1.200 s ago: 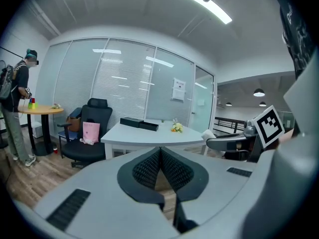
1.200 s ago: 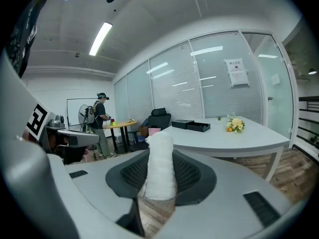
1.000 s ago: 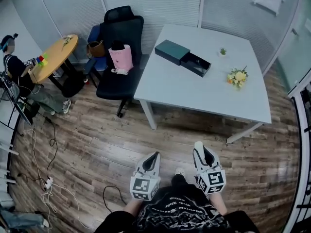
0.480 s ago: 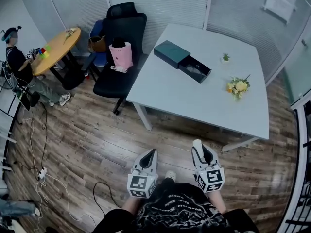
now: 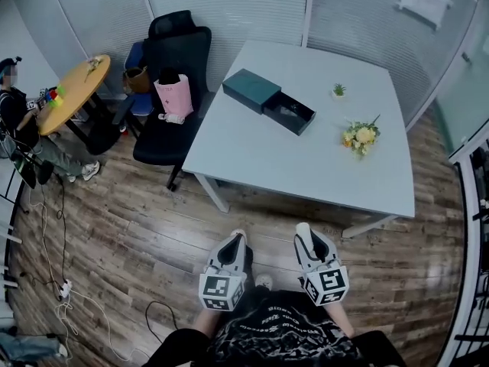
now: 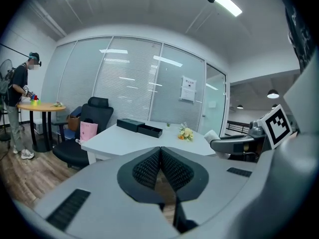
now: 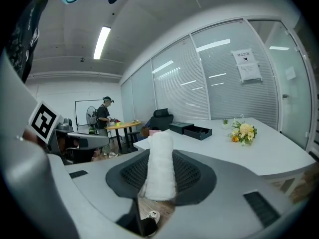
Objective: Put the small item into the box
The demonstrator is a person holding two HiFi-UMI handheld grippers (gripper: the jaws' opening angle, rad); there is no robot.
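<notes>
My right gripper [image 5: 303,229] fingers [image 7: 194,171] pinch white roll [image 7: 159,163]; left gripper [image 5: 239,237] fingers closed together, empty. Open box [image 5: 252,90] on desk [image 5: 306,159], well apart. Pickup done; carry and drop not yet done.

The small white roll of cloth [image 7: 160,176] stood up on its end between the two dark jaws of the right gripper [image 5: 305,234], and the jaws pressed on it from both sides. It looked soft and fuzzy, and its top poked out past the jaws. The flat dark green box [image 5: 252,90] lay far from the roll, on the white table [image 5: 306,163], near the table's back left corner. Its drawer [image 5: 289,114] was pulled out to one side and stood open.
</notes>
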